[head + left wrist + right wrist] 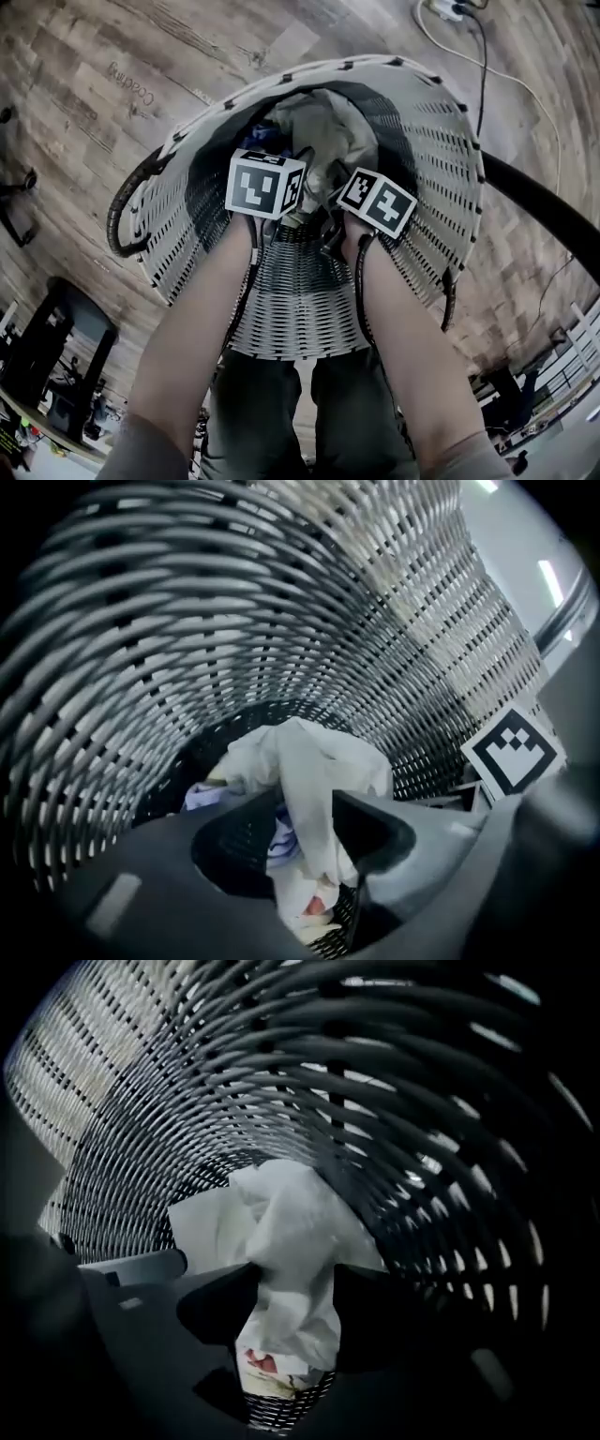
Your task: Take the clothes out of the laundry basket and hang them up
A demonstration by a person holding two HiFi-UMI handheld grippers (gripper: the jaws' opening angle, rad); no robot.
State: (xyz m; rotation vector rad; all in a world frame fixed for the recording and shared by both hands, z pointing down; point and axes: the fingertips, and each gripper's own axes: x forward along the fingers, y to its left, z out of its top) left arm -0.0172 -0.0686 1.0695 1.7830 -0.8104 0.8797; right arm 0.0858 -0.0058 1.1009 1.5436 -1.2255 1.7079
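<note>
The woven white laundry basket (300,309) stands on the floor, and both grippers reach down inside it. In the head view only their marker cubes show, the left cube (265,183) and the right cube (378,202). A crumpled white garment (323,127) lies at the bottom, with a blue cloth (267,136) beside it. The left gripper (305,808) is open, with a fold of the white garment (309,752) between its jaws. The right gripper (292,1283) is also open, straddling the same white garment (281,1222). A red-printed piece (262,1363) shows beneath.
The basket walls (234,602) close in tightly around both grippers. Outside on the wood floor are a black loop handle (117,216) at the left, a thick black tube (544,206) at the right, and a white cable (506,80) at the top right.
</note>
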